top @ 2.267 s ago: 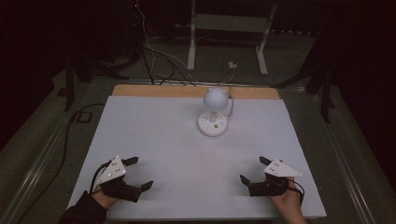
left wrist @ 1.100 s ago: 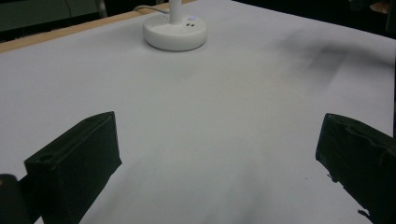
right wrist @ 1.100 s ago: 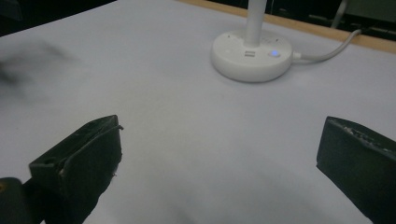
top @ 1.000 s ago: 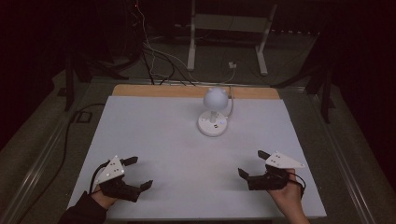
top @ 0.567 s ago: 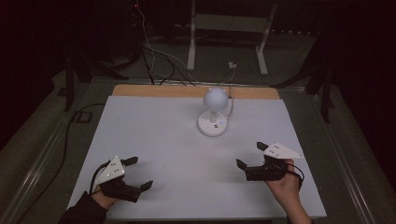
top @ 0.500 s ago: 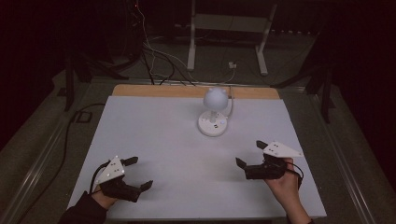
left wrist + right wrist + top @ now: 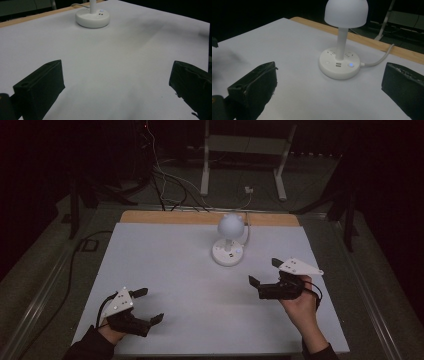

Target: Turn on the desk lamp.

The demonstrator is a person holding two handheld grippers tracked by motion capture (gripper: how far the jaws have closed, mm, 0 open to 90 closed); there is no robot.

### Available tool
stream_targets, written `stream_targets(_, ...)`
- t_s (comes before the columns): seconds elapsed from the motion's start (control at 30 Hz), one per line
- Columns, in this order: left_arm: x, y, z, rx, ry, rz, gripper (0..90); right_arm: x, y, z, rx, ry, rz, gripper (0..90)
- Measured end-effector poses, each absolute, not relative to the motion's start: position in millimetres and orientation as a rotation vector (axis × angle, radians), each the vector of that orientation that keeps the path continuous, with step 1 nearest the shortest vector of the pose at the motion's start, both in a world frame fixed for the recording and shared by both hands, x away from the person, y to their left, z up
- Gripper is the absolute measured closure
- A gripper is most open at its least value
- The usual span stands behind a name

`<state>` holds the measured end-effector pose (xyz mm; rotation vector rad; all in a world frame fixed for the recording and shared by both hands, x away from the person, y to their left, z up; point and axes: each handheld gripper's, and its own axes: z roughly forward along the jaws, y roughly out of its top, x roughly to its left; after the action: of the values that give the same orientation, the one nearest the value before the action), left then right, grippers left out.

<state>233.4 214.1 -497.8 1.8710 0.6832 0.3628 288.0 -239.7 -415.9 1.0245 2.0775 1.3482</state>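
Note:
A small white table lamp (image 7: 229,240) with a round dome shade and a disc base stands at the back middle of the white table (image 7: 165,255). A blue light glows on its base (image 7: 350,65), beside two sockets. My right gripper (image 7: 264,271) is held open just right of and nearer than the lamp, pointing at it; the lamp (image 7: 340,50) stands ahead between its wide-apart jaws. My left gripper (image 7: 151,305) rests open at the front left, far from the lamp. The lamp's base (image 7: 92,18) lies far ahead of the left gripper (image 7: 116,85). Neither holds anything.
A white cord (image 7: 379,60) runs from the lamp's base over the wooden strip (image 7: 170,217) at the table's back edge. Behind the table, on the dark floor, are a white metal stand (image 7: 240,160) and loose cables (image 7: 165,180).
My right gripper has lifted off the front right of the table and moved forward and left toward the lamp. The left gripper has stayed in place.

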Motion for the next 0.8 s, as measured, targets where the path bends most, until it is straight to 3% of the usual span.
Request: stream_targets(0.8,232.0,212.0,-497.5,1.875,0.677,0.372,0.3,331.9,-192.2,-418.4,1.028,2.095,1.347,0.0)
